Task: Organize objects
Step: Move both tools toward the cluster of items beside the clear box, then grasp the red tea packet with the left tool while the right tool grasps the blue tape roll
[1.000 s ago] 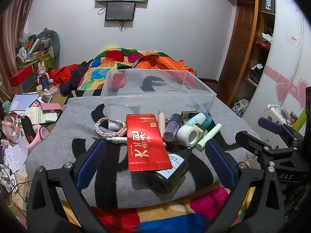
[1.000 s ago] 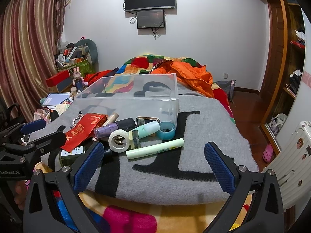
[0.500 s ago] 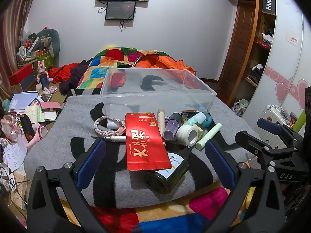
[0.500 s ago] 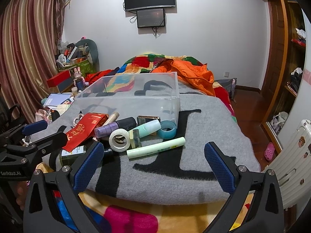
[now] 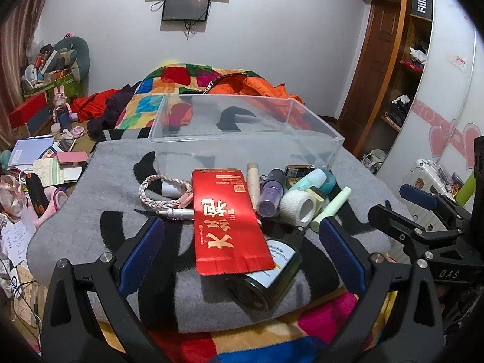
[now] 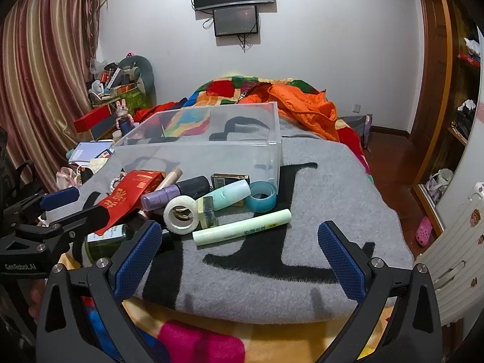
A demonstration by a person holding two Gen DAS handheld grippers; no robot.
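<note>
Two grippers, left point(image 5: 242, 248) and right point(image 6: 239, 252), both spread wide, holding nothing, short of the clutter. Pile lies on grey blanket point(image 6: 317, 211) in front of an empty clear bin point(image 5: 242, 133). Red packet point(image 5: 228, 220): light, flat, floppy; likely best pinched at an edge. It rests on a dark jar point(image 5: 266, 278): probably glass, heavy, slick; grip across the body. Green tube point(image 6: 242, 227): stiff, may roll; take mid-length. Tape roll point(image 6: 180, 214): soft, easy.

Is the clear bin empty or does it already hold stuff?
Empty. Through the clear bin only the grey blanket pattern shows; the red packet, tape roll and the other items all lie outside, in front of it.
</note>
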